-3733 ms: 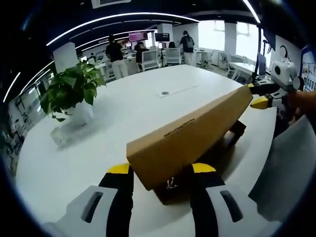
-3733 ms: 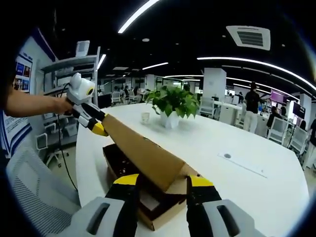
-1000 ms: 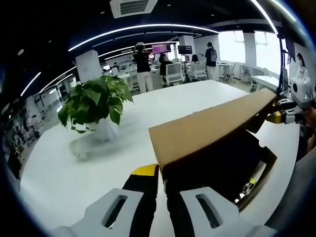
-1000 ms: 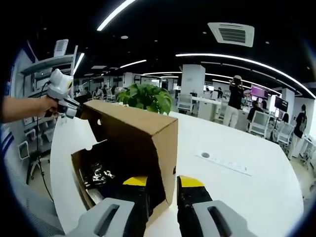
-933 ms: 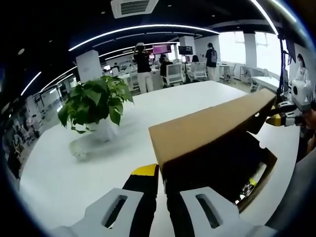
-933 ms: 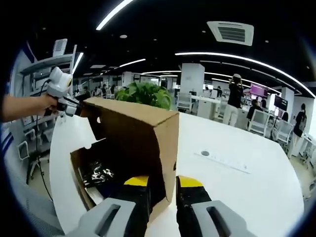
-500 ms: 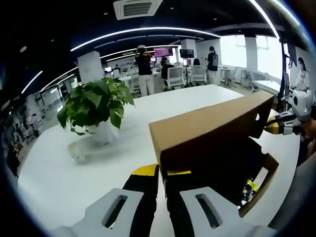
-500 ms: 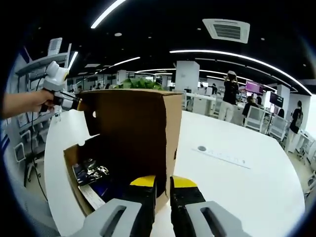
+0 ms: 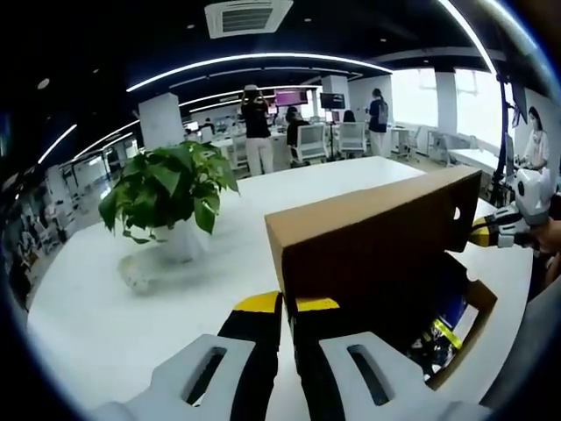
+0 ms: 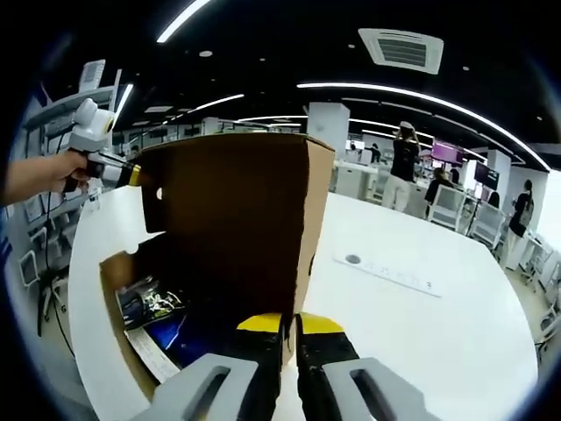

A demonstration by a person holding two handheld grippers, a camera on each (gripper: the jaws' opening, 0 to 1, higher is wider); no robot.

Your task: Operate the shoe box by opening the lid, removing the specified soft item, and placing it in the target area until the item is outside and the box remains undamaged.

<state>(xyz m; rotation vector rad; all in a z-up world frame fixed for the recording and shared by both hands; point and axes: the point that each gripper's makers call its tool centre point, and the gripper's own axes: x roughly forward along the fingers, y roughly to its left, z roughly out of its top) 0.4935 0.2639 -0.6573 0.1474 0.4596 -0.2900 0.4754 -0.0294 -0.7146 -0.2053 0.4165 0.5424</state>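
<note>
Jaws of both the left gripper (image 9: 288,309) and right gripper (image 10: 290,326) pinched tight on opposite corners of the raised lid (image 9: 368,230); shoe box (image 10: 131,351) sits on the bench (image 9: 131,307), and over-rotating could tear the cardboard hinge.

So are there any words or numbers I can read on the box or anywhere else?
None can be read.
Lid: plain brown card, no print showing.
Things in the box: any labels are too blurred to read.
Screens far back: too small to read.
</note>
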